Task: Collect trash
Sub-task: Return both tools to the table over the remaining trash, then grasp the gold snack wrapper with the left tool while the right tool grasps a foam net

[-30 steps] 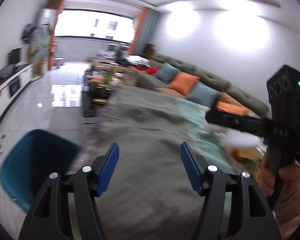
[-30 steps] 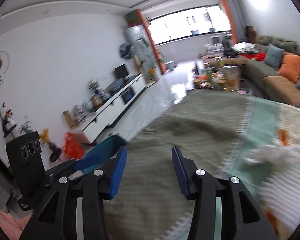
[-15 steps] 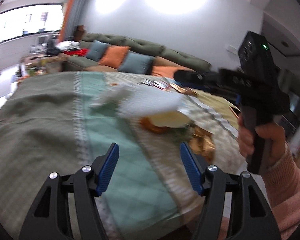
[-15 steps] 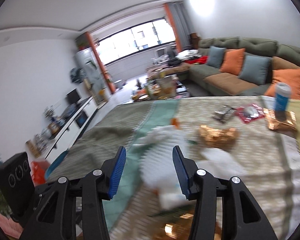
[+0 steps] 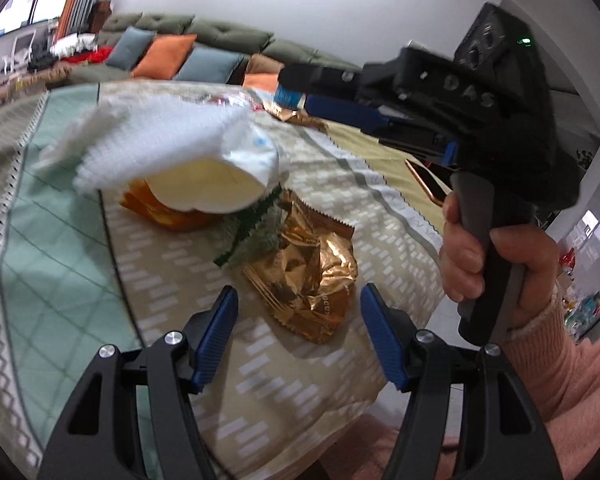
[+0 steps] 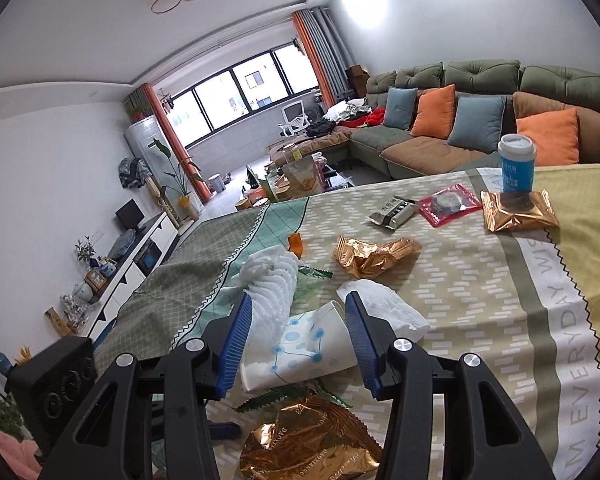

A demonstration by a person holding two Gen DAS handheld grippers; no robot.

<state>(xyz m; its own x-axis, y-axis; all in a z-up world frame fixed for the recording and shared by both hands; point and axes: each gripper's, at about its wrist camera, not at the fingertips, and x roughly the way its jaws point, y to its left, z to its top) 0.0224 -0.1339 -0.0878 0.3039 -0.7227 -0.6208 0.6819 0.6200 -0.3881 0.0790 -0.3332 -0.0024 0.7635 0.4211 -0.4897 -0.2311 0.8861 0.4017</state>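
Trash lies on a table with a patterned cloth (image 6: 480, 300). My left gripper (image 5: 298, 330) is open, just short of a crumpled gold wrapper (image 5: 312, 276). Beyond it lie a paper cup (image 5: 220, 184) on its side with white tissue (image 5: 148, 140) on it, a green wrapper (image 5: 252, 232) and an orange wrapper (image 5: 156, 212). My right gripper (image 6: 298, 344) is open, its fingers either side of the paper cup (image 6: 300, 348) and tissue (image 6: 272, 292). A gold wrapper (image 6: 308, 440) lies below it. The right gripper also shows in the left wrist view (image 5: 340, 100).
Farther on the table are another gold wrapper (image 6: 372, 254), a white napkin (image 6: 384, 308), a grey packet (image 6: 394, 216), a red packet (image 6: 450, 202), a gold packet (image 6: 516, 212) and a blue cup (image 6: 516, 164). A phone (image 5: 426, 184) lies near the edge. A sofa (image 6: 480, 120) stands behind.
Both grippers have swung from the bare end of the table to the trash pile and come down close. The right gripper now straddles the paper cup; both stay open.
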